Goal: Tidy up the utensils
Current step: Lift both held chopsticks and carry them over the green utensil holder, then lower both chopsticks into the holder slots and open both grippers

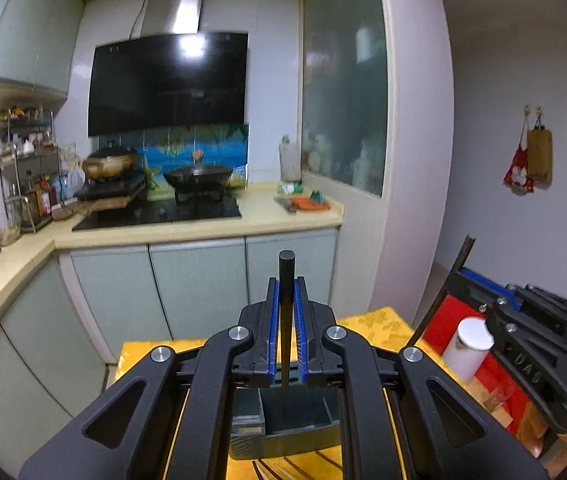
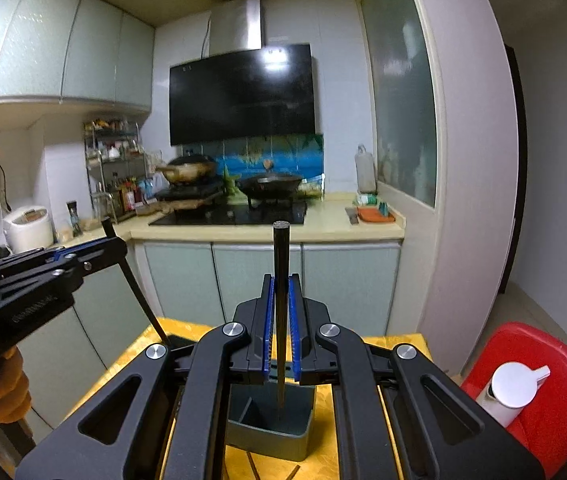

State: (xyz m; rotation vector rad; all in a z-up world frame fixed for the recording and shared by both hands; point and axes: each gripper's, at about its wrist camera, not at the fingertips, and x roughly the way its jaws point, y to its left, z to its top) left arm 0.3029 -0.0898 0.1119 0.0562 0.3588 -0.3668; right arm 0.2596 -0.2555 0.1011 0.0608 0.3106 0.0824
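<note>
— Chopsticks first: where are they?

— One dark chopstick (image 1: 286, 320) stands upright, clamped between the blue pads (image 1: 272, 332) of the left hand-held gripper (image 1: 286, 320), its lower tip down inside the grey utensil holder (image 1: 303, 432). A second dark chopstick (image 2: 280, 320) is pinched the same way by the right hand-held gripper (image 2: 280, 320), its tip inside the same holder, seen in the right wrist view as a divided grey box (image 2: 267, 428).

— So both are closed?

— Both closed on a chopstick, yes. The tops stick out above the fingertips.

— What lies around the holder?

— It sits on a counter with a yellow patterned cloth (image 1: 379, 320). Just in front of the holder, more loose chopsticks (image 1: 283, 468) lie flat on the cloth. Right of the holder there is a white pump bottle (image 2: 511, 392) against a red stool (image 2: 543, 360).

— And beyond the holder?

— Pale green cabinet doors (image 2: 255, 280), then a black hob carrying a wok (image 2: 271, 184) and a lidded pot (image 2: 189, 170), with a black range hood (image 2: 241, 94) above. Left of the holder, in the right wrist view, the other gripper shows from the side, held by an orange-gloved hand (image 2: 5, 388).
</note>
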